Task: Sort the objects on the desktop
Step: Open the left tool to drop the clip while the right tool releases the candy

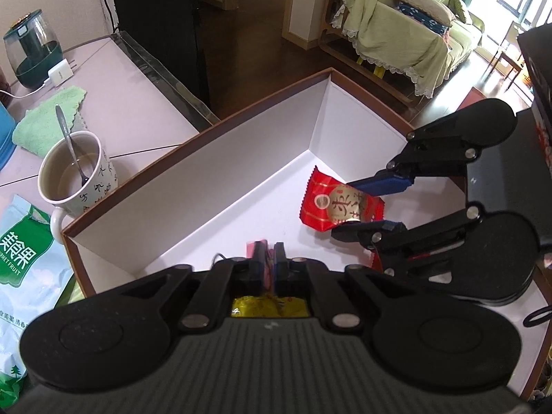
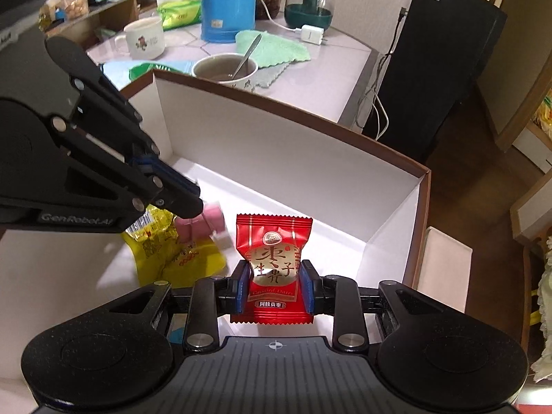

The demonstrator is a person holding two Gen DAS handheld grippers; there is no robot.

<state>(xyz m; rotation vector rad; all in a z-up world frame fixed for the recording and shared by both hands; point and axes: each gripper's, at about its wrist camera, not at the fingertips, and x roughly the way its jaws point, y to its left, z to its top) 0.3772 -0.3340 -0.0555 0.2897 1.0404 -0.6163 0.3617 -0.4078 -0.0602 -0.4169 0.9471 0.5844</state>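
A white box with a brown rim (image 1: 241, 158) (image 2: 276, 158) lies open below both grippers. My right gripper (image 2: 275, 276) (image 1: 348, 207) is shut on a red date-candy packet (image 2: 272, 241) (image 1: 339, 203), held upright just above the box floor near the far corner. My left gripper (image 1: 268, 262) (image 2: 188, 207) is shut on a small pink packet (image 1: 257, 246) (image 2: 207, 224), which looks blurred in the right wrist view. A yellow snack packet (image 2: 172, 255) (image 1: 269, 307) lies on the box floor under the left gripper.
A mug with a spoon (image 1: 74, 169) stands against the box's left wall, beside a green cloth (image 1: 48, 117) and a green-and-white fruit bag (image 1: 20, 258). A blue kettle (image 2: 224, 0) and a white mug (image 2: 145, 39) stand further back. A dark case (image 1: 500, 179) borders the box on the right.
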